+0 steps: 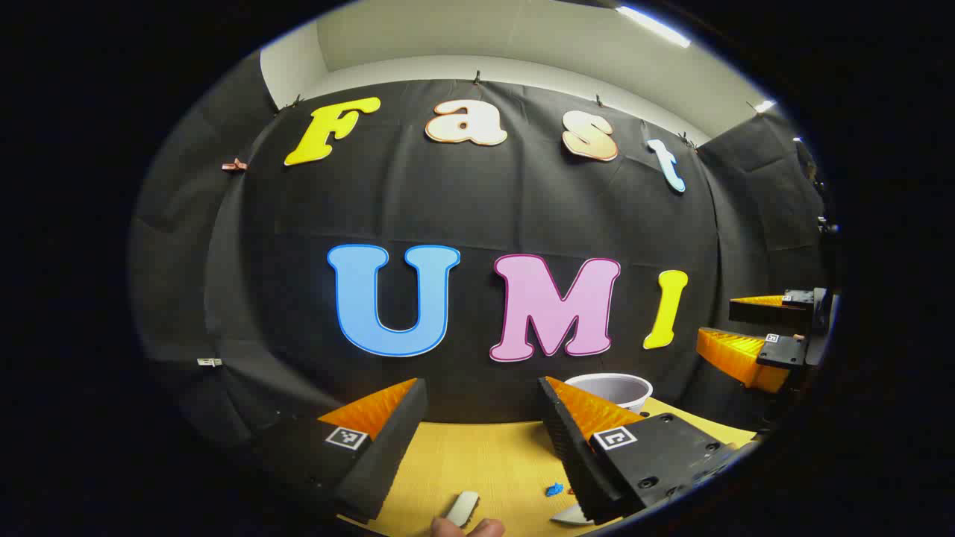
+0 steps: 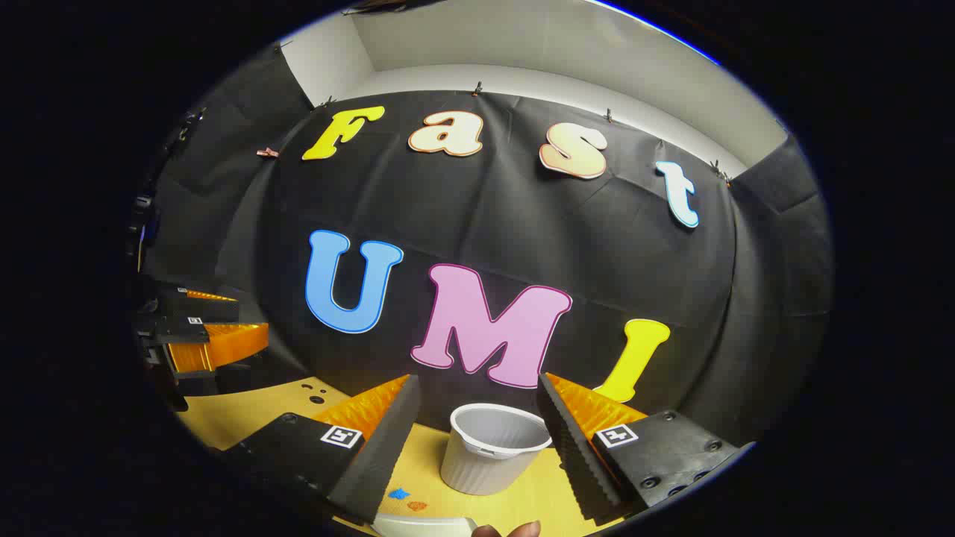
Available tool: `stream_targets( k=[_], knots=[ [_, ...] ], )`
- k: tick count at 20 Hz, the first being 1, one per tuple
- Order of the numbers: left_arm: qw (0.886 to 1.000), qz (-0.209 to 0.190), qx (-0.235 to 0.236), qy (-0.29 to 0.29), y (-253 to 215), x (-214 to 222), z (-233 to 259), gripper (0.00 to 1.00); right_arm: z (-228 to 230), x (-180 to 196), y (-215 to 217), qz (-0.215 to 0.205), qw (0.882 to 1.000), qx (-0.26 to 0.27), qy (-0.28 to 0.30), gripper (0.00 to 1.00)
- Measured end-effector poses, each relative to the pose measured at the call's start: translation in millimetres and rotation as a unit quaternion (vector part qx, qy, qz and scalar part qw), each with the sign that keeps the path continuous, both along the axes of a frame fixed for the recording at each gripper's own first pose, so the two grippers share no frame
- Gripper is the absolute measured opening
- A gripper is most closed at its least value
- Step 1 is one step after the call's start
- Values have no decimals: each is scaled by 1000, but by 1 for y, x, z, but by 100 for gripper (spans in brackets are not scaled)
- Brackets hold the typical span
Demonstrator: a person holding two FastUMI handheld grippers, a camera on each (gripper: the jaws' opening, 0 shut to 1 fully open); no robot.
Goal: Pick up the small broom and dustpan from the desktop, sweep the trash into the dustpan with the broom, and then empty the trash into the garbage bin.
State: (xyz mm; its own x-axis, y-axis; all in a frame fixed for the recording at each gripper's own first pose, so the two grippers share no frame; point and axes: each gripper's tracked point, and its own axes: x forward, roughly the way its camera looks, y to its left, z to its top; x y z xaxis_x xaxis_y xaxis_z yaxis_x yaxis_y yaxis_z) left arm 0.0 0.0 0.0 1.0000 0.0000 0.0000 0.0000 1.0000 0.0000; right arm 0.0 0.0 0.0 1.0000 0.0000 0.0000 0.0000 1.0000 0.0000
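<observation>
Both tongs, left point(image 1: 481, 406) and right point(image 2: 477, 403), hang spread and empty above the yellow worktop point(image 1: 485, 455), lined up toward the white ribbed plastic bin point(image 2: 492, 447).

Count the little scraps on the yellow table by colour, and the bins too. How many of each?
blue scrap: 1
orange scrap: 1
white bin: 1
Total: 3
</observation>
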Motion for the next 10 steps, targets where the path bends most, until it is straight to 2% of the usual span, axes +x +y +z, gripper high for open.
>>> stream_targets(
  k=[10],
  knots=[
    [1000, 1, 5, 7, 2, 1, -4, 94, -3, 2, 4, 2, 1000, 1, 5, 98]
  ],
)
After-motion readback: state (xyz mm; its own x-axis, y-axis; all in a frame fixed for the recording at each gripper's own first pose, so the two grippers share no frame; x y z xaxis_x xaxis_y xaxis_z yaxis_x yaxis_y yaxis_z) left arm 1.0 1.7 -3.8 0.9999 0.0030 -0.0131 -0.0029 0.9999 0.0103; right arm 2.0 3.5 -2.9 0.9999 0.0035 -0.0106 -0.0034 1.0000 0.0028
